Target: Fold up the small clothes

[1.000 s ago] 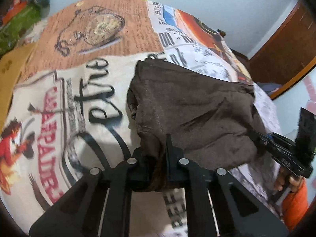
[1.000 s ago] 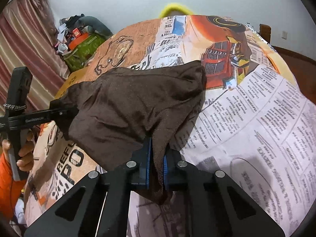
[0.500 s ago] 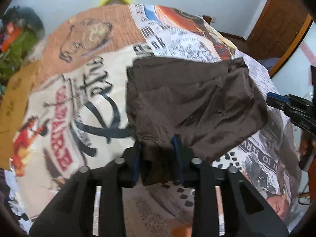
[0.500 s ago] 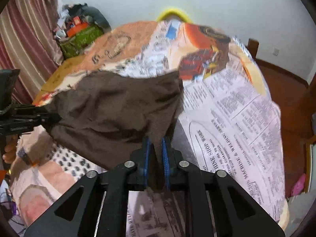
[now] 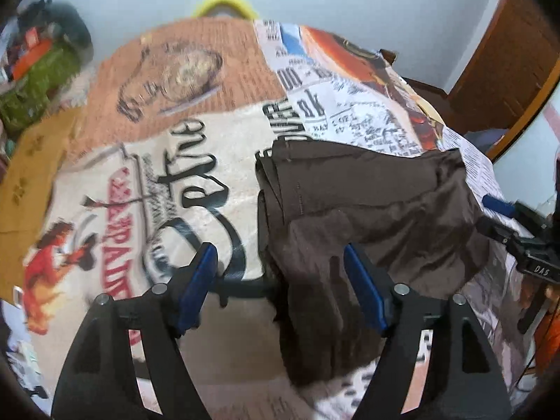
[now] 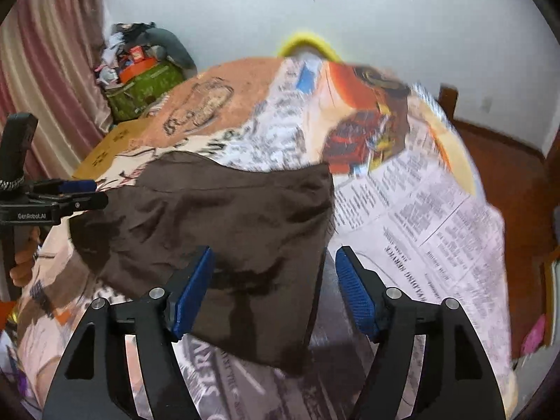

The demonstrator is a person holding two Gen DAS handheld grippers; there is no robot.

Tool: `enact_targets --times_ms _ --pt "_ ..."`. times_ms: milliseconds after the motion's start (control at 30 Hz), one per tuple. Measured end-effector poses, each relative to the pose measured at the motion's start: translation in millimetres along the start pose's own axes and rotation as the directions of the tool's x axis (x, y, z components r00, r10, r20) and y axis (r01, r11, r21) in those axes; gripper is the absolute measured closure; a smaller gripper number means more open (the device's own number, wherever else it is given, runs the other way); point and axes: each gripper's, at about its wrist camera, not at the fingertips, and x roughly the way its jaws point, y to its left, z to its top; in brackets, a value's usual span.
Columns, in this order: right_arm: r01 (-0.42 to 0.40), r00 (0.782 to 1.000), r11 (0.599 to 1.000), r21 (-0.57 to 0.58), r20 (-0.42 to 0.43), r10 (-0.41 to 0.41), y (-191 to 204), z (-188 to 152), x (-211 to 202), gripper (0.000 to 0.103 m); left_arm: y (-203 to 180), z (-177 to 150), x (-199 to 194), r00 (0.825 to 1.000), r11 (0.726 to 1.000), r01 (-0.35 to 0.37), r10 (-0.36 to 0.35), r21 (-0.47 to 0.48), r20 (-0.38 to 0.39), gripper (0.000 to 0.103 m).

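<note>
A dark brown garment [image 5: 378, 210] lies folded and rumpled on the newspaper-print bedsheet [image 5: 147, 182]. My left gripper [image 5: 280, 250] hovers over its near left corner; its jaws are opening, and the cloth lies loose between the blue pads [image 5: 197, 280], nearer the right one, with no pad pressing on it. In the right wrist view the same garment [image 6: 227, 217] spreads to the left, and my right gripper [image 6: 275, 250] stands over its near right corner, jaws opening, cloth lying slack under them. Each view shows the other gripper at the garment's far side: right gripper [image 5: 490, 215], left gripper [image 6: 94, 193].
A yellow curved object [image 6: 308, 43] sticks up behind the bed's far edge. A green box with clutter [image 6: 143, 85] and a tan cardboard sheet [image 6: 108, 147] sit at the left by a striped curtain [image 6: 45, 70]. Wooden floor [image 6: 507, 161] lies at the right.
Both grippers went from shut on the garment's near corners to open, letting the cloth go. The garment dropped flat onto the sheet and both grippers lifted a little.
</note>
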Motion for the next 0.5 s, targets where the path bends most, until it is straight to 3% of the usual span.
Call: enact_targets --times_ms 167,267,433,500 --pt "-0.039 0.999 0.994 0.097 -0.033 0.042 -21.5 2.0 21.8 0.035 11.9 9.7 37.1 0.988 0.990 0.120 -0.126 -0.072 -0.092 0.029" --pt "-0.083 0.996 0.988 0.127 -0.030 0.088 -26.0 5.8 27.1 0.032 6.4 9.5 43.7 0.986 0.989 0.136 -0.141 -0.056 -0.085 0.030" --pt "-0.111 0.993 0.986 0.122 -0.033 0.116 -22.7 8.3 39.1 0.036 -2.2 9.0 45.2 0.986 0.988 0.154 -0.155 -0.028 -0.062 0.048" --pt "-0.122 0.992 0.985 0.123 -0.028 0.126 -21.0 8.0 41.2 0.047 1.1 10.9 45.7 0.984 0.984 0.169 -0.172 -0.053 -0.054 0.059"
